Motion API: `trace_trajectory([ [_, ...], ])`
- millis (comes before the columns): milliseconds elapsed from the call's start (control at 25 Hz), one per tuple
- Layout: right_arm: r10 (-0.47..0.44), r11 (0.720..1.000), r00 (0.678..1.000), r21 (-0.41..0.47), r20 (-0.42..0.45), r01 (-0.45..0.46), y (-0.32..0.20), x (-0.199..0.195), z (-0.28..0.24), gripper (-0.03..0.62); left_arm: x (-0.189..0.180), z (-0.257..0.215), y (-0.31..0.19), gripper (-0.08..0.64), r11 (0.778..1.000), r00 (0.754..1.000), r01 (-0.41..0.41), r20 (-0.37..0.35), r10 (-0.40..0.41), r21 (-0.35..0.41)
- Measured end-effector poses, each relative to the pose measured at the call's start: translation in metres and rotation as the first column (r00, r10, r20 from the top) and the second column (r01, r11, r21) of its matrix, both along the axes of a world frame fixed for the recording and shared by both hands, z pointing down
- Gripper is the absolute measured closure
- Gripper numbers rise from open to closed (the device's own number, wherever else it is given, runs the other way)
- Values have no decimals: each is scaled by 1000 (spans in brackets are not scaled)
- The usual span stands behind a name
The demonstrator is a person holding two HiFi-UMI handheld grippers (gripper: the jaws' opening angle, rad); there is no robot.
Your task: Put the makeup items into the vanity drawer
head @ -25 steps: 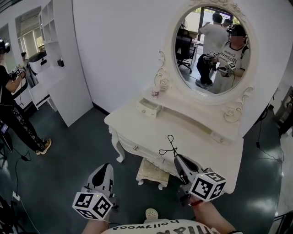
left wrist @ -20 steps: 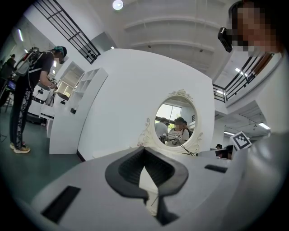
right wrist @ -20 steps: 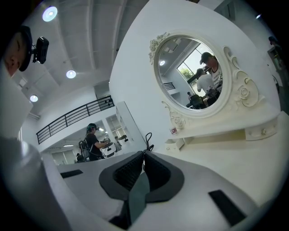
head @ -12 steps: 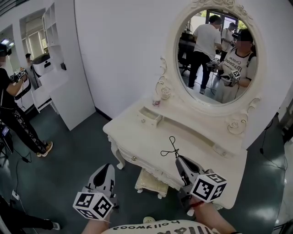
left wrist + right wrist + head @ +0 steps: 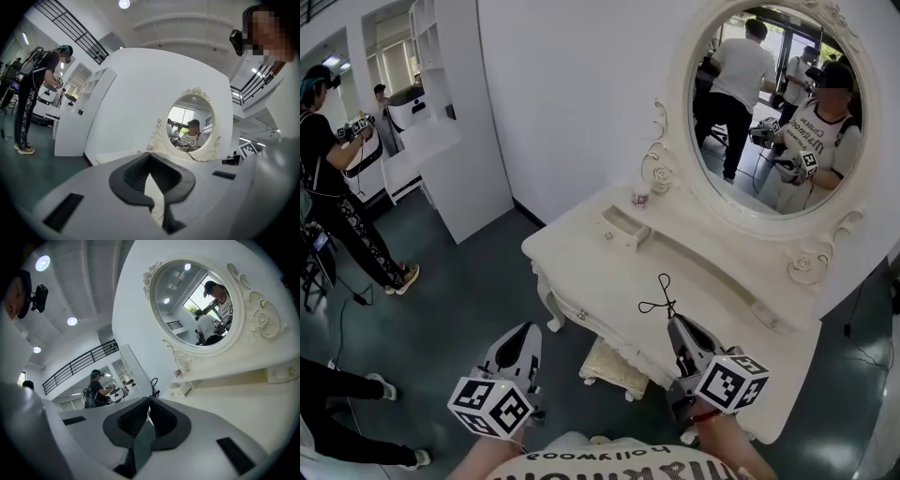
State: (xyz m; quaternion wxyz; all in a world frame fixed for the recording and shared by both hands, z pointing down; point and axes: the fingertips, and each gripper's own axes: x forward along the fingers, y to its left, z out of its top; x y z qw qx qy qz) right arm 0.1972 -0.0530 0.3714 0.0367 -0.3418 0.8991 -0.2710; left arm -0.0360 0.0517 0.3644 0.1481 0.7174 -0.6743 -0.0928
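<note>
A white vanity table [image 5: 609,272] with an oval mirror [image 5: 769,103] stands ahead. On its top lies a thin black looped item [image 5: 661,295], which also shows in the right gripper view [image 5: 153,385]. A small drawer [image 5: 623,228] on the raised back shelf stands pulled open, and a small pink-labelled jar [image 5: 640,195] sits behind it. The front drawer with a knob [image 5: 581,316] is closed. My left gripper [image 5: 528,330] hangs shut and empty, off the table's front left. My right gripper [image 5: 675,323] is shut and empty, just short of the black item.
A cushioned stool [image 5: 614,366] is tucked under the vanity. A white shelf unit [image 5: 455,112] stands at the left wall, and a person in black [image 5: 337,187] holding grippers stands beside it. Another person's legs [image 5: 337,412] show at the lower left. The floor is dark.
The view has drifted so that the vanity sits further right and a little closer. Both grippers stay shut and low. The person at the left has stepped nearer.
</note>
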Motion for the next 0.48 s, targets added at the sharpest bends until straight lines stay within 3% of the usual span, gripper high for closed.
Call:
trace_trajectory([
  [480,-26,998,999,-62,-19,25,-20,-22,27,555,-18,28,-13,552,998,1000,19,-16,-20,-61],
])
